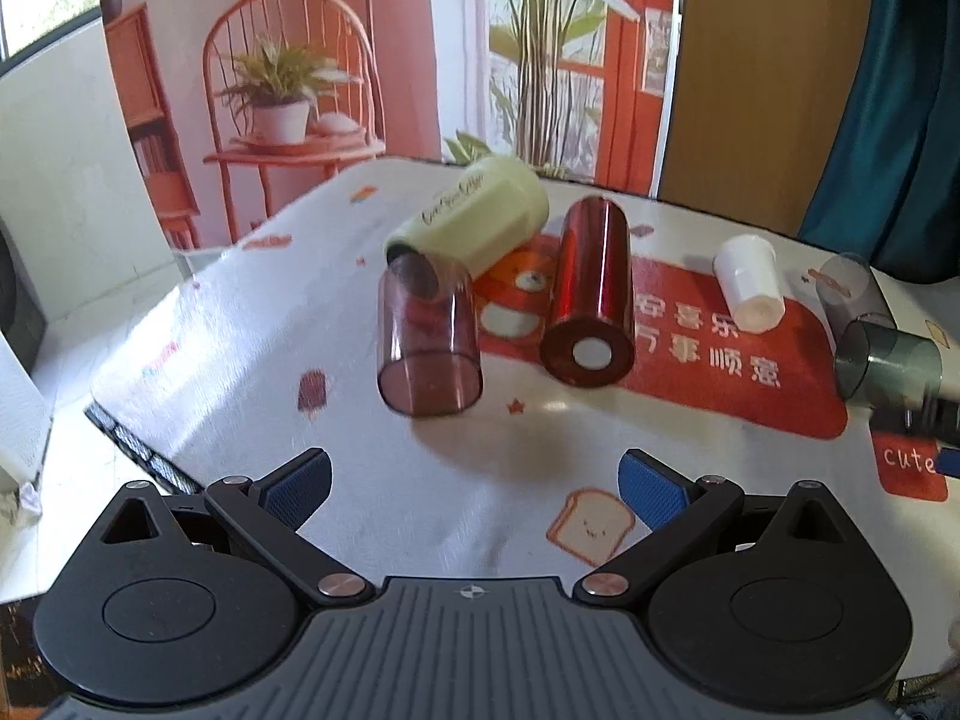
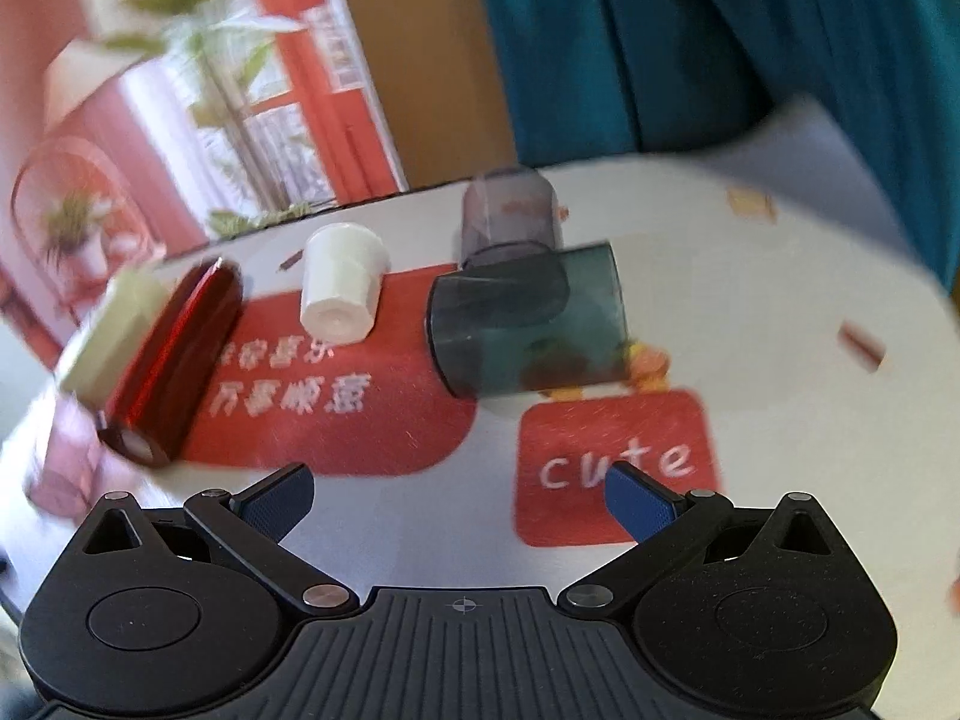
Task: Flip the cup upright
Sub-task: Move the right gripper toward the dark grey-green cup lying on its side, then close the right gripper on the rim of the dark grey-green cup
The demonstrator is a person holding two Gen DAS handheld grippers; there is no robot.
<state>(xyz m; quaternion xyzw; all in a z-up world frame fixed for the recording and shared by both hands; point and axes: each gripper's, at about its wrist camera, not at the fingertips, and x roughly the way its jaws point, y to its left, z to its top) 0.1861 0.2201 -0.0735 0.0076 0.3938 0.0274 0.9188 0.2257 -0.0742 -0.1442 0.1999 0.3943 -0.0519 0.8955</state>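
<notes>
Left wrist: tongs (image 1: pixel 474 483) agape, cups (image 1: pixel 429 348) near table edge (image 1: pixel 138 450)

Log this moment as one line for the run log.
left gripper open, empty | right gripper open, empty | purple cup, red cup lying sideways

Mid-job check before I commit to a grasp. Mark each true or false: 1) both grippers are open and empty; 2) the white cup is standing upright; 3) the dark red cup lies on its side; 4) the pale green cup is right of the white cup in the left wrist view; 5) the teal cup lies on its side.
1) True: the left gripper and right gripper are open, nothing between the fingers.
2) False: the white cup lies on its side.
3) True: the dark red cup lies on the red mat.
4) False: the pale green cup is to its left.
5) True: the teal cup lies tipped over.
</notes>
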